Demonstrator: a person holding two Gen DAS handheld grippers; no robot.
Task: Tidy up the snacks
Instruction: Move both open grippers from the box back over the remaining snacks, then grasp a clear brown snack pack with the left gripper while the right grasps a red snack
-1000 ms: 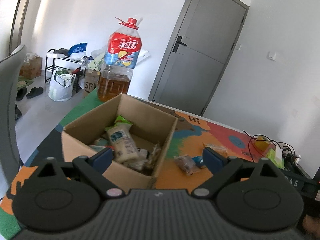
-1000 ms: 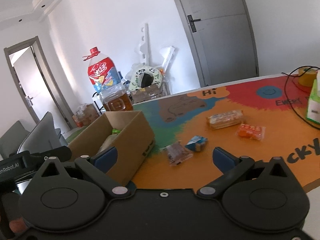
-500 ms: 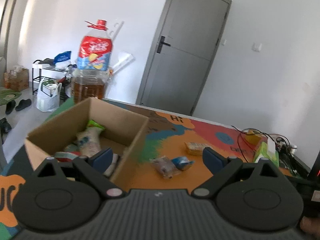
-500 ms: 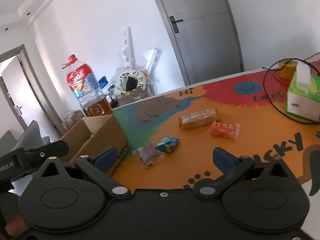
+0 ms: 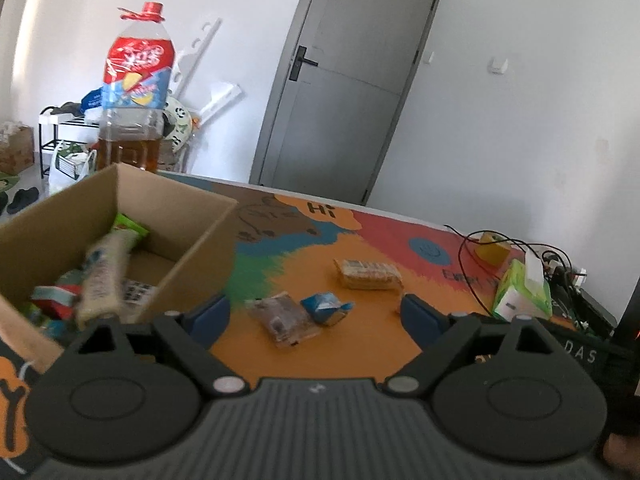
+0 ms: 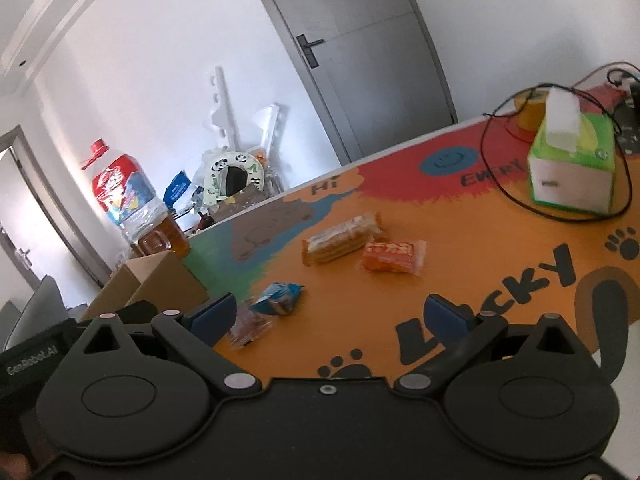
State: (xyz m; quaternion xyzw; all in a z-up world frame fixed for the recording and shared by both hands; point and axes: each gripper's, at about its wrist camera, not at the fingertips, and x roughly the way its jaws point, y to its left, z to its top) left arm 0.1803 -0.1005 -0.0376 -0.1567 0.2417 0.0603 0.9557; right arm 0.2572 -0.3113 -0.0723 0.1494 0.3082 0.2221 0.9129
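Note:
A cardboard box (image 5: 192, 248) at the left holds several snack packs; it also shows in the right wrist view (image 6: 160, 280). On the colourful mat lie a clear brown pack (image 5: 284, 320), a blue pack (image 5: 326, 308) and a biscuit pack (image 5: 368, 274). The right wrist view shows the same blue pack (image 6: 278, 298), the biscuit pack (image 6: 342, 238), an orange pack (image 6: 392, 260) and the clear pack (image 6: 250, 328). My left gripper (image 5: 316, 318) is open and empty, just short of the clear and blue packs. My right gripper (image 6: 332, 314) is open and empty above the mat.
A large oil bottle (image 5: 134, 96) stands behind the box. A green tissue box (image 6: 572, 168) with a black cable around it and a yellow tape roll (image 5: 494, 246) sit at the right. The table's front edge (image 6: 616, 340) is near the right gripper.
Both grippers have swung to the right, away from the box and toward the loose packs on the mat. Both stay open and empty.

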